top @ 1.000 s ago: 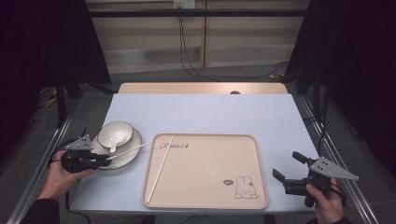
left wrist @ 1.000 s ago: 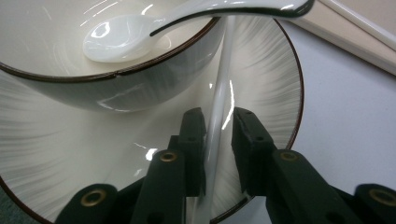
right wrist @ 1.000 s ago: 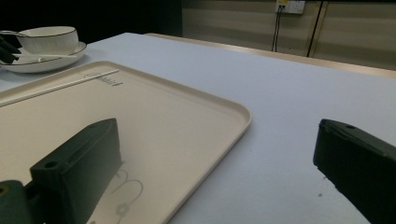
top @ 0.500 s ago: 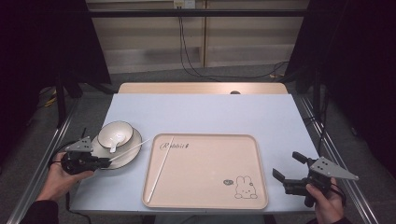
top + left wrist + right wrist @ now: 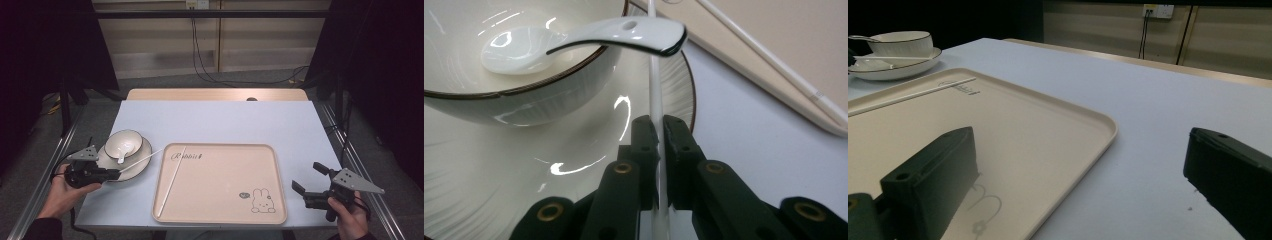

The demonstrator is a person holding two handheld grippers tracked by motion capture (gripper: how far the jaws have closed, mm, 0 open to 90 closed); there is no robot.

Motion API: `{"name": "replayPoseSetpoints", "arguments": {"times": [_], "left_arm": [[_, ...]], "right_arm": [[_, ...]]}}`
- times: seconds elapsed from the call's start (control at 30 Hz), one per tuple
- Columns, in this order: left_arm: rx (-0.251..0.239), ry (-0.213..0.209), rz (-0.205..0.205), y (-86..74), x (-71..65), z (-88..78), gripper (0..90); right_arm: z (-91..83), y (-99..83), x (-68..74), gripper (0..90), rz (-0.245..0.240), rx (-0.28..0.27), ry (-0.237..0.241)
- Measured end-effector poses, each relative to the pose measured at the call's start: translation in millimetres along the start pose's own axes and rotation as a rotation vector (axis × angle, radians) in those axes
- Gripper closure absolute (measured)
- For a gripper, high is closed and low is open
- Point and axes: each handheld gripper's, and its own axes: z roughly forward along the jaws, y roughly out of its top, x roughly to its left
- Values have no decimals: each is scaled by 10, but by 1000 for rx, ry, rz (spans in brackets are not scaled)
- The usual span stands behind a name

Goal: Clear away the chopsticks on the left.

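A white chopstick (image 5: 655,75) lies across the rim of a white plate (image 5: 499,175), and my left gripper (image 5: 659,125) is shut on its near end. In the high view this gripper (image 5: 112,173) sits at the plate's front left edge, with the held chopstick (image 5: 142,159) pointing toward the tray. On the plate stands a dark-rimmed white bowl (image 5: 122,142) holding a white spoon (image 5: 122,152). A second chopstick (image 5: 172,180) rests in the left half of the beige tray (image 5: 220,215). My right gripper (image 5: 307,181) is open at the table's front right, beside the tray, with nothing between its jaws.
The tray (image 5: 1048,115) has a raised rim and a rabbit drawing near its front right corner. The light blue table (image 5: 215,120) stretches bare behind the tray. Metal rails run along both table sides, with cables on the floor beyond.
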Motion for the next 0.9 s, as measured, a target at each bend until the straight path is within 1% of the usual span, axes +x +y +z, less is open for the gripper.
{"name": "replayPoseSetpoints", "arguments": {"times": [0.07, 0.1, 0.13, 0.17, 0.2, 0.3, 0.33, 0.43, 0.47, 0.5, 0.53, 0.57, 0.63, 0.7, 0.73, 0.77, 0.8, 0.83, 0.87, 0.9], "left_arm": [[-15, 1, -7, 3, -30, -32, 847], [-15, 1, -7, 3, -30, -32, 847], [-35, -3, -19, -8, -59, -53, 848], [-35, -3, -19, -8, -59, -53, 848], [-50, -7, -25, -21, -90, -87, 847], [-61, -8, -30, -37, -114, -110, 848], [-62, -11, -43, -50, -138, -125, 848], [-69, -7, -52, -64, -169, -142, 848], [-84, -9, -66, -72, -220, -153, 848], [-84, -9, -66, -72, -220, -153, 848], [-92, -2, -75, -66, -284, -169, 848], [-92, -2, -75, -66, -284, -169, 848], [-114, 23, -76, -49, -341, -192, 847], [-144, 19, -92, -35, -392, -220, 847], [-140, 34, -95, -14, -438, -231, 847], [-140, 34, -95, -14, -438, -231, 847], [-148, 30, -103, 9, -501, -227, 847], [-148, 30, -103, 9, -501, -227, 847], [-170, 13, -120, 20, -576, -218, 847], [-170, 13, -120, 20, -576, -218, 847]], "right_arm": [[-1, 0, 1, 4, -3, -5, 0], [-1, 0, 1, 4, -3, -5, 0], [-3, -1, 3, 4, -2, -4, 1], [-2, -1, 3, 4, -3, -5, 1], [-2, -2, 3, 4, -4, -7, -1], [-1, -3, 5, 4, -4, -9, -2], [-1, -3, 6, 4, -3, -11, -2], [-2, -2, 5, 4, -4, -11, -3], [-2, -2, 3, 4, -7, -13, -4], [-1, -3, 6, 4, -4, -12, -3], [0, -2, 5, 4, -7, -12, -4], [0, -2, 5, 4, -7, -12, -4], [1, -2, 5, 4, -8, -13, -5], [0, -2, 5, 4, -6, -12, -2], [3, -3, 6, 4, -6, -13, -4], [3, -3, 6, 4, -6, -13, -4], [3, -2, 5, 4, -8, -12, -3], [3, -2, 5, 4, -8, -12, -3], [2, 0, 5, 4, -8, -13, -4], [2, 0, 5, 4, -8, -13, -4]]}}
